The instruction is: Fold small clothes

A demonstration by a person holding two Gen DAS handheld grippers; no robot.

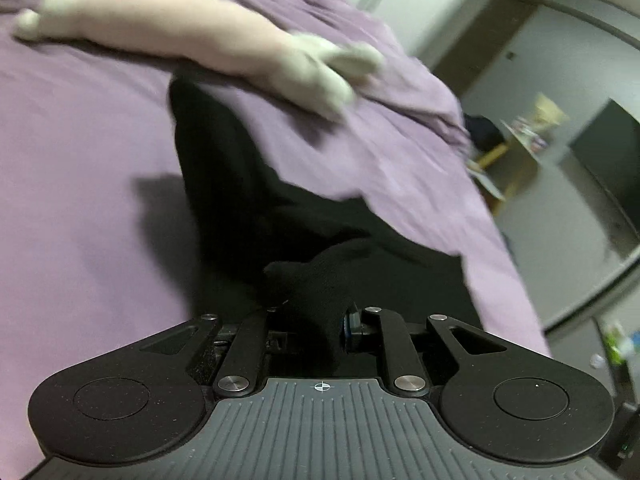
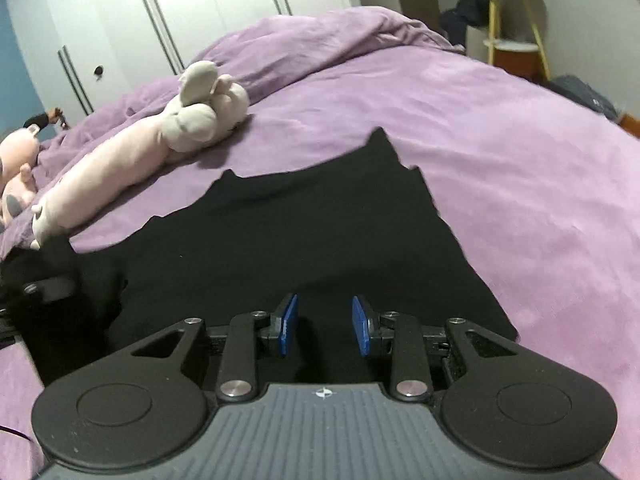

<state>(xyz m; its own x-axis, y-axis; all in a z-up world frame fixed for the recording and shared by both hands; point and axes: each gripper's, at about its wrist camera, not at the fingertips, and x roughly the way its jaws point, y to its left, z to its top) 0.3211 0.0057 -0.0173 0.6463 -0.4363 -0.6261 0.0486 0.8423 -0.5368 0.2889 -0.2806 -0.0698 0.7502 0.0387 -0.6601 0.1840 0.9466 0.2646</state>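
Black garment (image 2: 304, 240) flat on purple bed (image 2: 500, 160): left gripper (image 1: 316, 320) jaws pinch its edge for folding, right gripper (image 2: 325, 326) jaws wide, empty above it.

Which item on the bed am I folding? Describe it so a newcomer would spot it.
Start at the purple bedspread. Spread nearest the open right gripper lies the black garment, one edge pinched in the left gripper. It is the only dark, flat thing; the long pink plush toy beside it is pale and stuffed.
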